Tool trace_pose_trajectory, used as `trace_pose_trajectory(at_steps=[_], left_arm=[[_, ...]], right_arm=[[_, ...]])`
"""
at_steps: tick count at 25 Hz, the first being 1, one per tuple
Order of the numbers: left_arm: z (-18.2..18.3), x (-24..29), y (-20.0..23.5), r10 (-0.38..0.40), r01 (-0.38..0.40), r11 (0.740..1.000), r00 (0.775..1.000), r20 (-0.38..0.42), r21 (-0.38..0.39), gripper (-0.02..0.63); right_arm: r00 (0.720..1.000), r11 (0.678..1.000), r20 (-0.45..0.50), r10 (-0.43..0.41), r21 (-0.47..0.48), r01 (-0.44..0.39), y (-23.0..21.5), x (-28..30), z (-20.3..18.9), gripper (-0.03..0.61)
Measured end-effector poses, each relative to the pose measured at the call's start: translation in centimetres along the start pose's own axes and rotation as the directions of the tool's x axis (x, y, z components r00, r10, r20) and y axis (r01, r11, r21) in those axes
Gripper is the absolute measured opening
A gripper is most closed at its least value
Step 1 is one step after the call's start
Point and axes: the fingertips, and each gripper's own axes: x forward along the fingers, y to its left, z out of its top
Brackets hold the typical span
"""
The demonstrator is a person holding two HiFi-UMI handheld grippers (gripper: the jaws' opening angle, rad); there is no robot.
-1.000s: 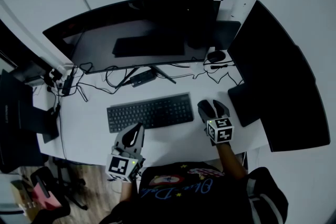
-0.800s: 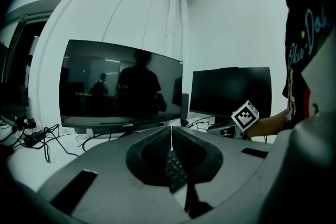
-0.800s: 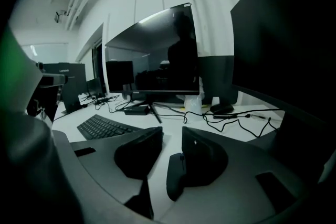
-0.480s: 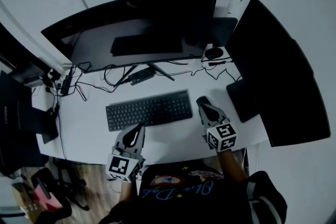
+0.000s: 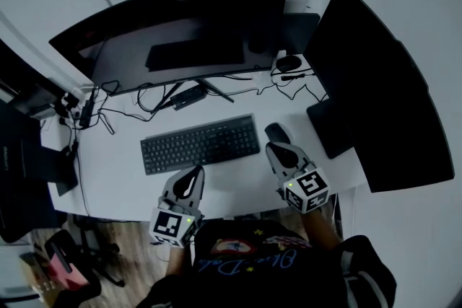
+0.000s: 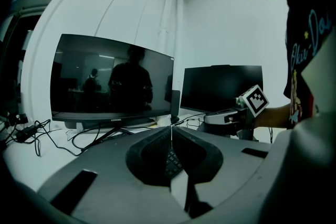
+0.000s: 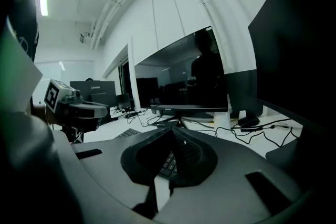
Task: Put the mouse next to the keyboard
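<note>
Lying on the white worktop (image 5: 123, 180), item one: a black computer mouse (image 5: 276, 132), right of frame centre in the head view, just beside the right end of the keyboard and apart from it by a narrow strip of bare surface.

Item two: a black flat keyboard (image 5: 200, 144), at frame centre, long side running left to right with its right end tilted slightly toward the top of the frame.

Item three: the right hand-held gripper (image 5: 280, 154), grey with a black-and-white marker cube (image 5: 309, 190) at its rear, lower right of centre. Its jaws are pressed together with nothing between them. The tips point at the mouse, which sits just ahead of them; contact cannot be judged.

Item four: the left hand-held gripper (image 5: 195, 175), lower centre, below the keyboard's near edge. Its jaws meet in a thin line and hold nothing.

Item five: a wide curved black monitor (image 5: 173, 32), screen dark, across the upper half of the frame.

Item six: a second black monitor (image 5: 375, 90), at the right edge.

Item seven: black cables (image 5: 144, 101), strewn between the curved monitor's stand and the keyboard.
</note>
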Motion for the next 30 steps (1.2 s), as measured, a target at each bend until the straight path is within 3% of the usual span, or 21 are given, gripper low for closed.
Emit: trace_pose_trajectory(at_steps=[21, 30], left_arm=[[1.7, -1.3, 0.6, -0.119, 0.118, 0.993, 0.993, 0.022, 0.016, 0.005], [1.4, -2.2, 1.2, -0.119, 0.119, 0.993, 0.993, 0.024, -0.001, 0.005]], right_arm=[[0.997, 0.997, 0.022, -0.073, 0.008, 0.073, 3.7, -1.1, 1.8, -0.002], [0.996, 0.996, 0.023, -0.089, 0.017, 0.089, 4.5, -1.3, 1.7, -0.002]])
